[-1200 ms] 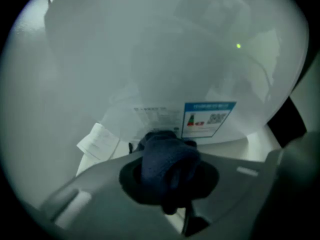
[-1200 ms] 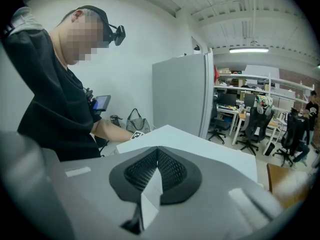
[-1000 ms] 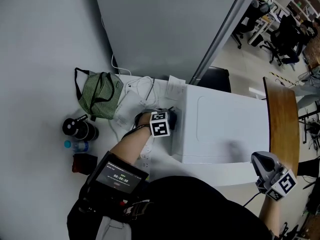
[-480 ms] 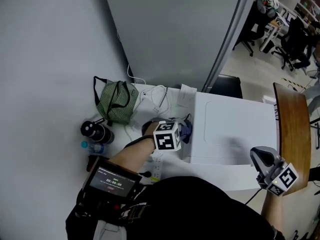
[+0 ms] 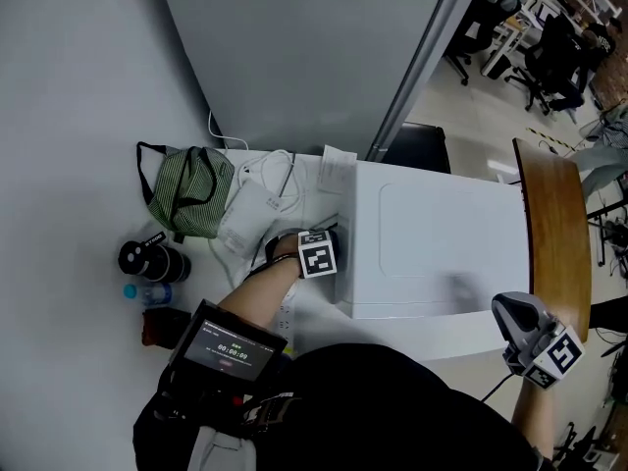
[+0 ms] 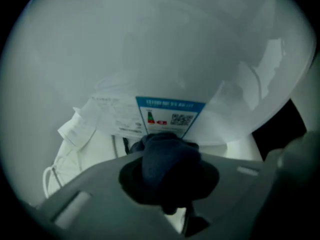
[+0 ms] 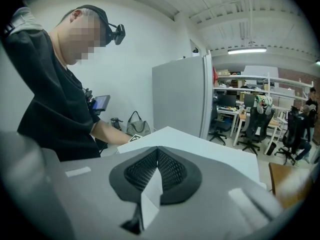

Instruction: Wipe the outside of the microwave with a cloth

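Observation:
The white microwave [image 5: 442, 248] stands on a white table, seen from above in the head view. My left gripper [image 5: 332, 243] is at the microwave's left side wall, shut on a dark blue cloth [image 6: 167, 159]. In the left gripper view the cloth bulges between the jaws and presses against the side wall, just below a blue-edged label [image 6: 170, 115]. My right gripper [image 5: 525, 334] hangs off the microwave's front right corner, apart from it. It is shut [image 7: 157, 165] with nothing in it, and the microwave's flat top [image 7: 200, 144] lies beyond it.
A green striped bag [image 5: 186, 189], a black flask [image 5: 152, 258], a small water bottle [image 5: 147, 290] and white cables with papers [image 5: 265, 189] lie left of the microwave. A grey partition [image 5: 314, 47] stands behind. A wooden tabletop [image 5: 554, 224] is at the right.
The head camera swung right and back. My left gripper stayed at the microwave's left side with the cloth, shifting slightly along it. The right gripper barely moved.

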